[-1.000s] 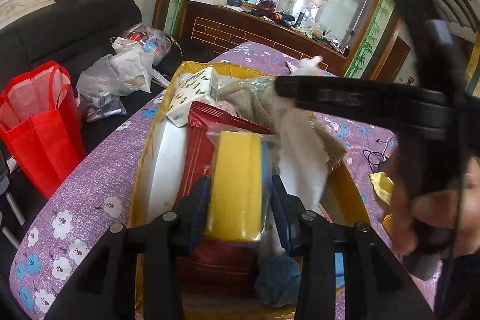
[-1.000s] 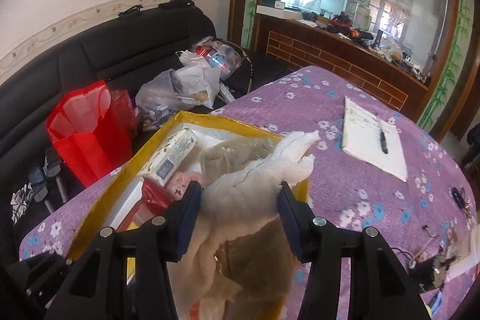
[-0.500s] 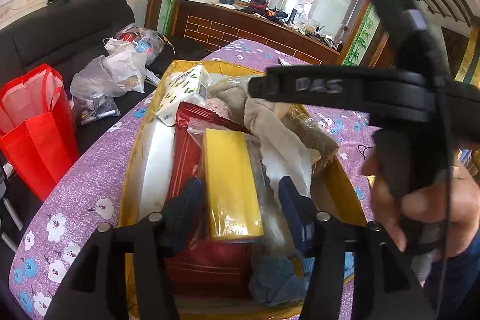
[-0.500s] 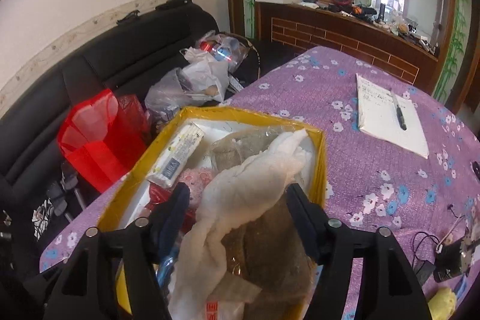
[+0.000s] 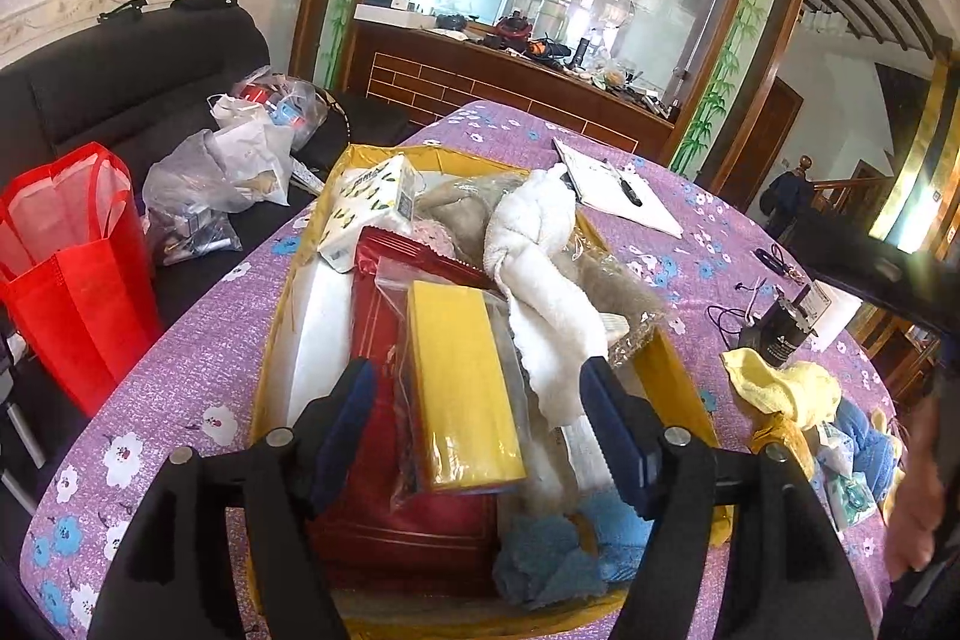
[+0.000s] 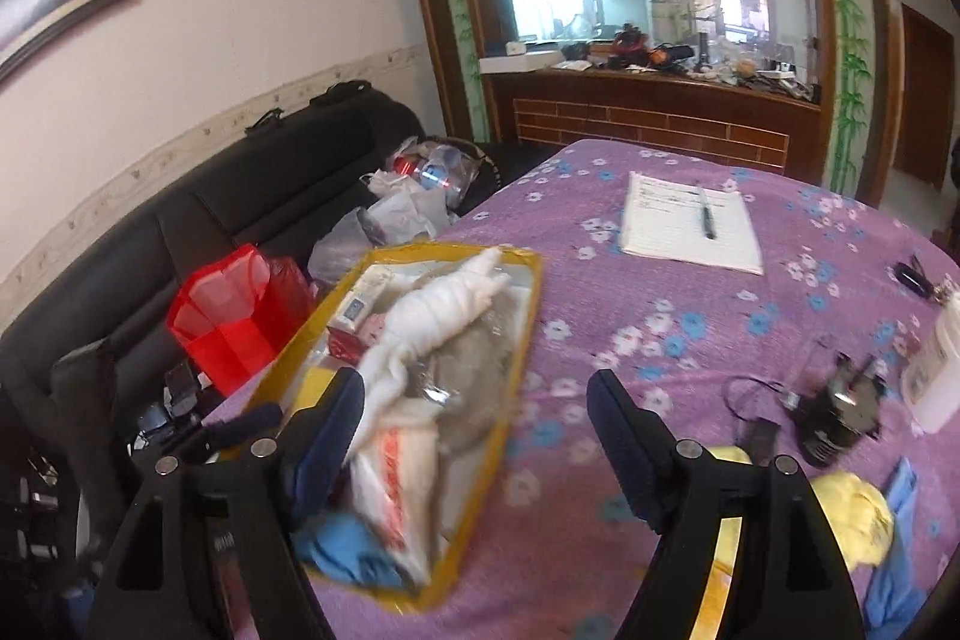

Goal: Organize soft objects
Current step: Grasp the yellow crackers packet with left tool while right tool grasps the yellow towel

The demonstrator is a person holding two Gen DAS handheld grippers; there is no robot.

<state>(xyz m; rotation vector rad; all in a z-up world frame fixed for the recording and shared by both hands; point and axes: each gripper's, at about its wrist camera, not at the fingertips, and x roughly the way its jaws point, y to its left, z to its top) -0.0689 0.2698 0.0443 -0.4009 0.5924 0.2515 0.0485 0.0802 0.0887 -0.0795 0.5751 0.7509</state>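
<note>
A yellow box [image 5: 672,370] on the purple table holds soft things: a bagged yellow sponge [image 5: 459,382], a white towel [image 5: 540,268], a grey cloth [image 5: 612,280], a tissue pack [image 5: 366,214], a red package [image 5: 372,310] and a blue cloth [image 5: 558,556]. My left gripper [image 5: 477,436] is open above the sponge, not gripping it. My right gripper [image 6: 474,442] is open and empty over the table, right of the box [image 6: 510,370]. The white towel [image 6: 444,310] lies in the box. A yellow cloth [image 6: 852,514] and a blue cloth [image 6: 900,490] lie at the right.
A notepad with a pen [image 6: 690,220] lies at the far side of the table. A black device with cables [image 6: 840,412] and a white tub [image 6: 939,370] sit at the right. A red bag [image 5: 66,256] and plastic bags [image 5: 228,172] stand by the black sofa on the left.
My left gripper let go of the yellow sponge and opened wide. My right gripper released the white towel into the box, then rose and swung right over the table.
</note>
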